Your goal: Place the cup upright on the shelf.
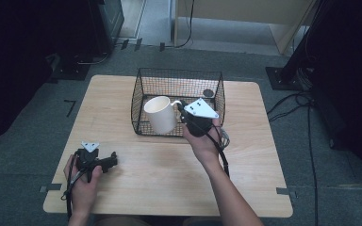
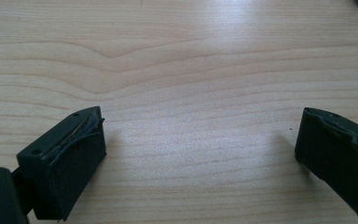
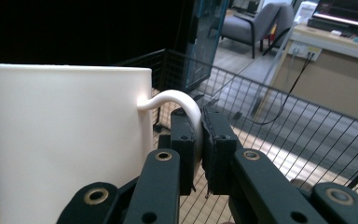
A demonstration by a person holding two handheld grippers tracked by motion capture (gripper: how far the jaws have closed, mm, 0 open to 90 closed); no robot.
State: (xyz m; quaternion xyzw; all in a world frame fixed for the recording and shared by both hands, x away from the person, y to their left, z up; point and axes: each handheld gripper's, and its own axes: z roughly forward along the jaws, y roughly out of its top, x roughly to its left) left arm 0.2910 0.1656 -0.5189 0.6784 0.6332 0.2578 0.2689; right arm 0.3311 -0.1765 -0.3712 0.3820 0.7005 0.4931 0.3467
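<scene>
A white mug (image 1: 160,114) hangs upright over the black wire basket (image 1: 143,82), held by its handle (image 3: 179,99). My right gripper (image 1: 183,109) is shut on that handle, and the mug body (image 3: 65,140) stands at the left of the right gripper view, with the two pads pressed against the handle. My left gripper (image 1: 114,161) rests low over the wooden table (image 1: 169,179) at the front left. Its jaws stand wide apart in the left gripper view, with nothing but bare wood between the fingertips (image 2: 65,158).
A small dark round object (image 1: 209,93) lies in the basket's back right corner. Cables (image 1: 292,106) run over the grey floor to the right of the table. A dark stand (image 1: 283,75) sits off the back right corner.
</scene>
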